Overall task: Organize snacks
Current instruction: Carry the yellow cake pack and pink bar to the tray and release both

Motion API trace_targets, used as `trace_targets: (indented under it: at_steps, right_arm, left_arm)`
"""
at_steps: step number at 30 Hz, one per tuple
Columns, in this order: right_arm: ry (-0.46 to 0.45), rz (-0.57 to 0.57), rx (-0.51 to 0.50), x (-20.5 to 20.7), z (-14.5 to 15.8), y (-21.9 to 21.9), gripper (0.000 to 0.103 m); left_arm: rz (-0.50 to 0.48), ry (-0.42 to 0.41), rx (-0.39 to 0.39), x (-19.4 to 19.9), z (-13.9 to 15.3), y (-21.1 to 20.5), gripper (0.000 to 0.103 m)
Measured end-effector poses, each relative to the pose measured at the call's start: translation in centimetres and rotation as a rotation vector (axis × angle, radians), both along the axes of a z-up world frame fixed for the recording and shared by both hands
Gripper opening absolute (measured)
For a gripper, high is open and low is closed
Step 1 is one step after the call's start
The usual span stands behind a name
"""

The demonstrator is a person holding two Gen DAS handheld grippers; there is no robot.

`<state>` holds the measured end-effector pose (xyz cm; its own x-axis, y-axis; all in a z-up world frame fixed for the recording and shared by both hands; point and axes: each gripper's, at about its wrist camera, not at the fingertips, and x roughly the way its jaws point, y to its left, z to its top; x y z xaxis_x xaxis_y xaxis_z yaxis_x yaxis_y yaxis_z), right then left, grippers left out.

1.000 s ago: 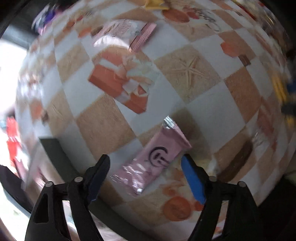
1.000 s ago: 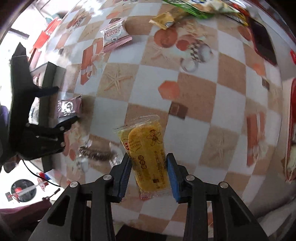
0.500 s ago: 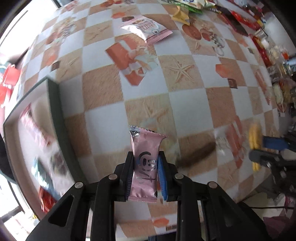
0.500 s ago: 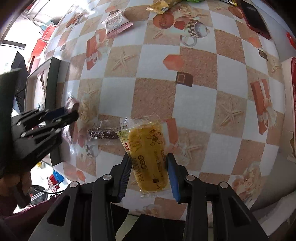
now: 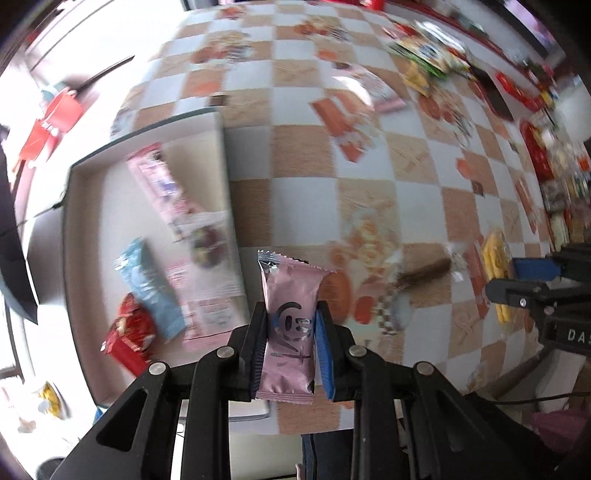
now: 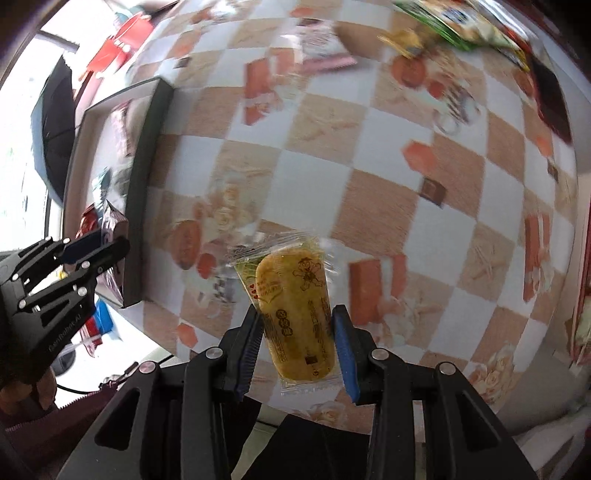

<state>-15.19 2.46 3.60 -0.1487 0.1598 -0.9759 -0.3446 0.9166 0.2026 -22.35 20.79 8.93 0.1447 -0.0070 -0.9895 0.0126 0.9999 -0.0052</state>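
My left gripper is shut on a pink snack packet and holds it above the table beside the right wall of a white box. The box holds several packets, among them a blue one and a red one. My right gripper is shut on a clear packet with a yellow cracker, held above the table's near edge. The left gripper shows at the left of the right wrist view, next to the box. The right gripper shows at the right of the left wrist view.
A brown wrapped bar lies on the checked tablecloth between the two grippers. A pink-and-white packet, a yellow one and green bags lie at the far side. More snacks line the right edge.
My left gripper closed on the pink packet, lifted it and carried it left toward the box. My right gripper kept its hold on the yellow cracker packet and moved left as well.
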Motion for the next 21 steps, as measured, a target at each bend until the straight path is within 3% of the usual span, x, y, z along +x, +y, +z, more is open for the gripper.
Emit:
trace_targets:
  at_steps: [4, 11, 21]
  right_arm:
    - [-0.021, 0.076, -0.004, 0.5, 0.9, 3.0, 0.04]
    - [-0.052, 0.22, 0.038, 1.5, 2.3, 10.7, 0.04]
    - [-0.074, 0.365, 0.072, 1.5, 3.2, 18.9, 0.04]
  left_arm:
    - [0.089, -0.041, 0.017, 1.9, -0.1, 2.0, 0.027]
    - [0.243, -0.05, 0.048, 1.5, -0.3, 7.4, 0.027]
    - [0.344, -0.054, 0.054, 0.7, -0.9, 11.4, 0.027]
